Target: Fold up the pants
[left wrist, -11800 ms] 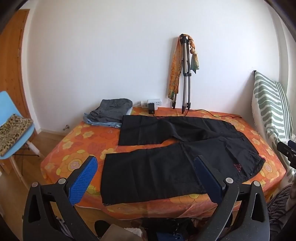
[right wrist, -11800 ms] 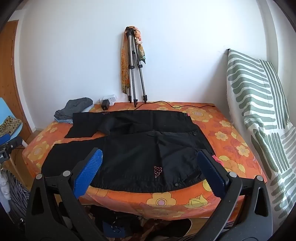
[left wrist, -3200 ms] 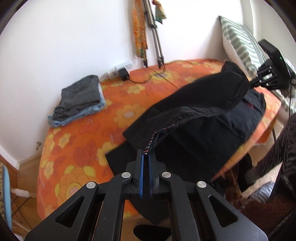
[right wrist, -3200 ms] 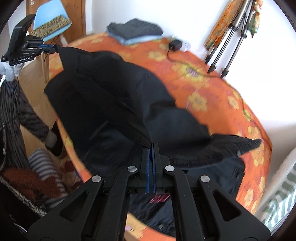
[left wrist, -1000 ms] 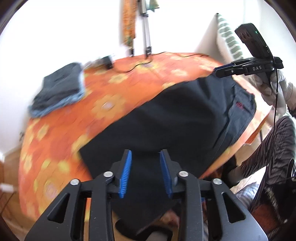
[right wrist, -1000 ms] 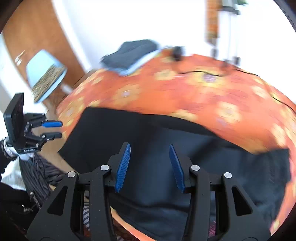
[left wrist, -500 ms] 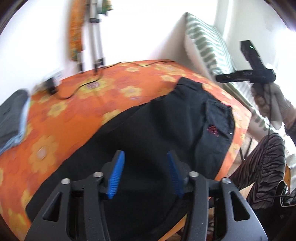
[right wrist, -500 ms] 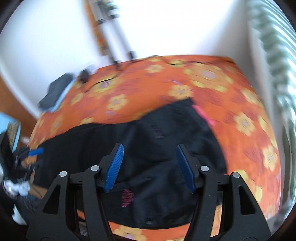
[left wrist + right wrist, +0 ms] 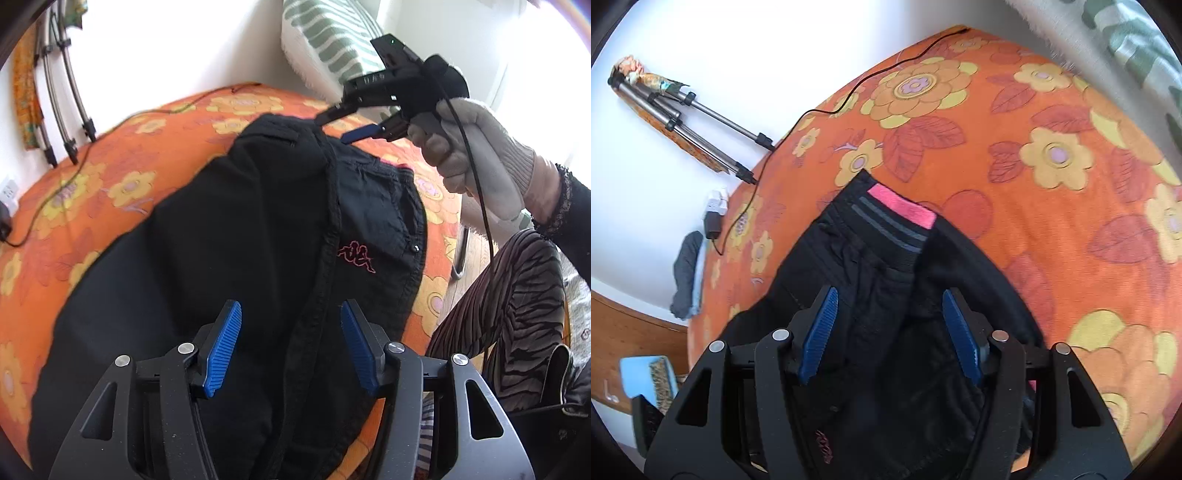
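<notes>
My left tongs (image 9: pixel 291 345) have just opened partway and hold nothing. So do my right tongs (image 9: pixel 889 330). The black pants (image 9: pixel 229 236) lie under both, folded leg on leg on the orange flowery bed (image 9: pixel 1052 155). If I pinch only the top layer, the waistband (image 9: pixel 897 218) end could slide crooked and bunch up.

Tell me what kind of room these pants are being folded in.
Most likely a bedroom at home. The black pants lie on a bed with an orange flowered cover, a green-striped pillow leans against the white wall, and folded clothes sit at the bed's far corner.
</notes>
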Available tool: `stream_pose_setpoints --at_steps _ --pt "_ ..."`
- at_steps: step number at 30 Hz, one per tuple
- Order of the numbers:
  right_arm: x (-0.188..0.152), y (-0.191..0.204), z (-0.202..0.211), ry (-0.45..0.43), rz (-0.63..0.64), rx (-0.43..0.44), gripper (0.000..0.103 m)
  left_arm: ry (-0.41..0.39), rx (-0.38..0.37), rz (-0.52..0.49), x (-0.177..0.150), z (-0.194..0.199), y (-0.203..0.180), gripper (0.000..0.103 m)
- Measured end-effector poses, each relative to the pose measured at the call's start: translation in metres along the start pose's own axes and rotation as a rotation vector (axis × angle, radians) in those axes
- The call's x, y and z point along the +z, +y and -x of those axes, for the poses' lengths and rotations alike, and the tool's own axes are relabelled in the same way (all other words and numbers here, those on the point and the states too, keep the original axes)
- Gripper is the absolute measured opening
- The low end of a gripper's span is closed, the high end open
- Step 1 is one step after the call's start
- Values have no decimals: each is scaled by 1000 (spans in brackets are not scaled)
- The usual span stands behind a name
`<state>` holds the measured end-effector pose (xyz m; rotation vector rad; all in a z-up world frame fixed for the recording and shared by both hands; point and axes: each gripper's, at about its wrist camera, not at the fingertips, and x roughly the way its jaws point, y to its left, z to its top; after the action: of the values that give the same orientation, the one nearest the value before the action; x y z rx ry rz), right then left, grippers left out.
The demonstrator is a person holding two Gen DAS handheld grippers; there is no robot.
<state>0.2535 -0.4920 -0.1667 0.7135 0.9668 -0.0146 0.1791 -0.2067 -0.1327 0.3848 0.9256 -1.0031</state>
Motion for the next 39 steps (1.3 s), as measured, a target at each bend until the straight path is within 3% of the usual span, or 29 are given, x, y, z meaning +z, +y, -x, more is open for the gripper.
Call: stream_pose_setpoints --at_steps 11,15,17,18,22,30,36,37,39 --pt "7 6 -25 17 -20 0 61 64 1 4 -10 -22 2 59" --pt "8 10 -26 6 -40 -19 52 80 30 -50 -12 -27 -7 65" --pt "9 10 -25 -5 -60 -24 40 91 76 -109 -15 -31 -17 66" --pt "9 10 -23 -11 -61 -30 29 85 96 -143 -15 -32 -21 66" --pt "9 13 -15 -32 -48 -38 15 90 107 -153 -13 -31 -23 66" --pt "7 31 37 -109 -34 11 13 88 155 -183 -4 -34 -32 66" --pt "5 49 74 -156 -26 35 13 -11 277 -217 8 -32 -49 66" --pt "4 51 78 -159 -17 29 12 -26 310 -226 8 -32 -50 64" --pt "1 52 85 -163 -12 29 12 -41 318 -230 7 -32 -51 36"
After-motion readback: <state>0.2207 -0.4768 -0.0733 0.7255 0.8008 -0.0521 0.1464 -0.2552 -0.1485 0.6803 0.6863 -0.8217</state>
